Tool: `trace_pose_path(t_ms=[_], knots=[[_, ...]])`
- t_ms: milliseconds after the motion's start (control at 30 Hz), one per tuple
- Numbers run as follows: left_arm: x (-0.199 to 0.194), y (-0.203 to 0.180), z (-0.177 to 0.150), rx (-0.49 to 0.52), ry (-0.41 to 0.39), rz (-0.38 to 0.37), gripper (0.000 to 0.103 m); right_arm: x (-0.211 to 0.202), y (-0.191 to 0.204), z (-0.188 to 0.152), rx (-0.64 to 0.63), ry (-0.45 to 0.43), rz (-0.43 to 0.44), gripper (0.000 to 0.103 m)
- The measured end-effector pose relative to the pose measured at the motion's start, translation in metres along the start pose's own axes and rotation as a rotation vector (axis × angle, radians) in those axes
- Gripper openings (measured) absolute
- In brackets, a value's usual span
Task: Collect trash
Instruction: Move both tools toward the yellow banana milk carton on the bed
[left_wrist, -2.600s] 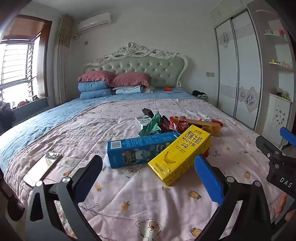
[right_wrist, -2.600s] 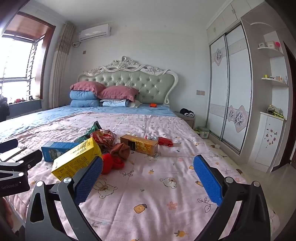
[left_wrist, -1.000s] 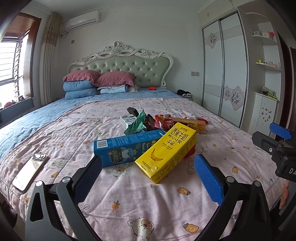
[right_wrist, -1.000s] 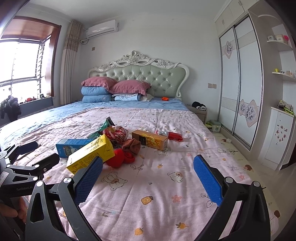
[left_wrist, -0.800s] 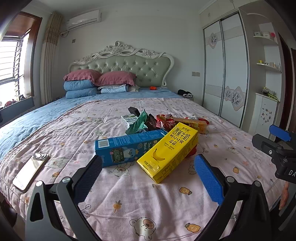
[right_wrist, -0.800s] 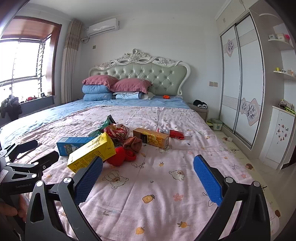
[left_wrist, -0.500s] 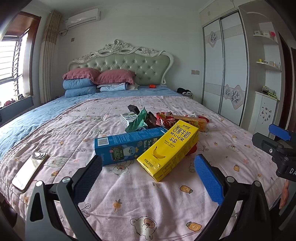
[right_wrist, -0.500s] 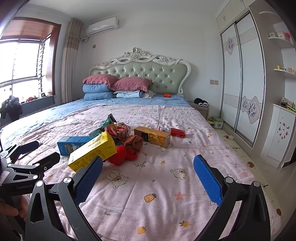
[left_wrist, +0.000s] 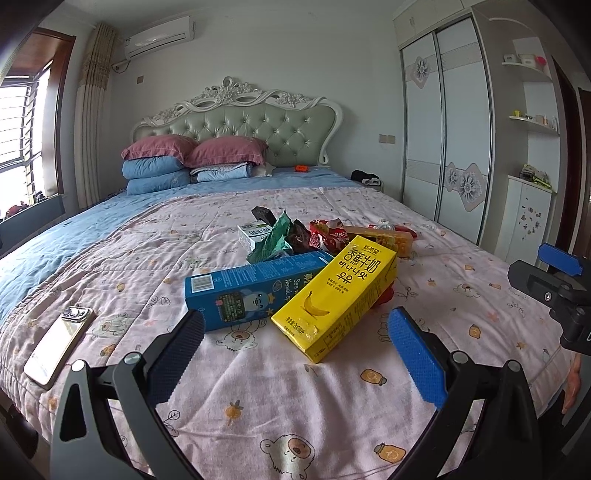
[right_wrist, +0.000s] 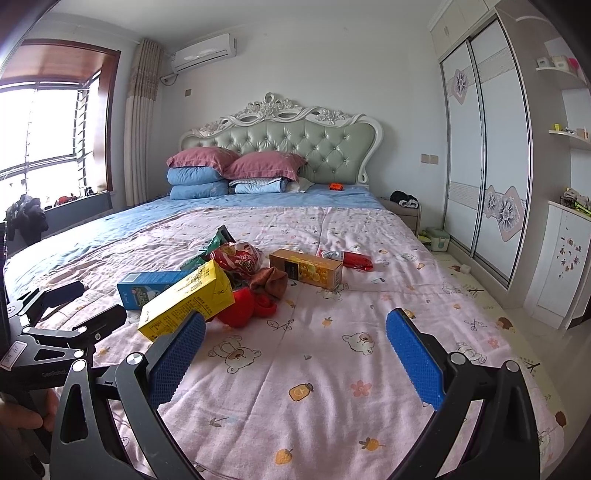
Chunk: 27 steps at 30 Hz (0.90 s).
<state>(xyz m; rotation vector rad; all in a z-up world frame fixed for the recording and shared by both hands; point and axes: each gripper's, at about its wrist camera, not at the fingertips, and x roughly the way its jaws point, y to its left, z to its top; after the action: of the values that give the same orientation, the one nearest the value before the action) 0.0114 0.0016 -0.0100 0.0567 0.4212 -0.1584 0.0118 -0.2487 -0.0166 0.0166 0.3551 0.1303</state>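
Both grippers have crept closer to the trash pile mid-bed, fingers spread wide, holding nothing. Left gripper (left_wrist: 295, 354) faces the yellow carton (left_wrist: 338, 291); it's propped on stuff, so it could slip sideways.

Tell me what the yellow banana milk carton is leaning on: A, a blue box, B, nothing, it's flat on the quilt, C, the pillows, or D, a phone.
A: the yellow carton rests with its far end propped on the blue box, while the phone lies apart near the bed's edge.
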Motion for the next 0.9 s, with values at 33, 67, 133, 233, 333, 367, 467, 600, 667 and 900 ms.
trace_pose_path(t_ms=[33, 67, 133, 233, 333, 367, 467, 600, 667, 900], knots=[[0.0, 0.0, 0.0, 0.002, 0.001, -0.003, 0.099, 0.0, 0.0, 0.0, 0.0, 0.0, 0.001, 0.095], [0.001, -0.001, 0.0, 0.004, 0.003, -0.005, 0.099, 0.0, 0.0, 0.0, 0.0, 0.001, 0.003, 0.095], [0.002, -0.001, 0.001, 0.009, 0.006, -0.004, 0.099, 0.001, -0.001, 0.0, 0.002, 0.003, 0.005, 0.095], [0.003, -0.001, 0.002, 0.007, 0.009, -0.003, 0.099, 0.002, -0.002, 0.0, 0.007, 0.008, 0.006, 0.095], [0.005, 0.001, 0.002, 0.001, 0.013, -0.007, 0.099, 0.003, -0.003, 0.001, 0.007, 0.009, 0.007, 0.095], [0.006, 0.001, 0.002, 0.002, 0.013, -0.006, 0.099, 0.003, -0.003, 0.001, 0.006, 0.008, 0.007, 0.095], [0.007, 0.001, 0.003, 0.005, 0.016, -0.005, 0.099, 0.003, -0.003, 0.001, 0.009, 0.01, 0.012, 0.095], [0.008, 0.0, 0.002, 0.009, 0.017, -0.006, 0.099, 0.005, -0.003, 0.001, 0.01, 0.017, 0.016, 0.095], [0.009, 0.0, 0.002, 0.011, 0.019, -0.005, 0.099, 0.006, -0.003, 0.002, 0.009, 0.017, 0.016, 0.095], [0.015, 0.0, 0.004, 0.021, 0.028, -0.006, 0.099, 0.011, -0.003, 0.003, -0.003, 0.021, 0.017, 0.095]])
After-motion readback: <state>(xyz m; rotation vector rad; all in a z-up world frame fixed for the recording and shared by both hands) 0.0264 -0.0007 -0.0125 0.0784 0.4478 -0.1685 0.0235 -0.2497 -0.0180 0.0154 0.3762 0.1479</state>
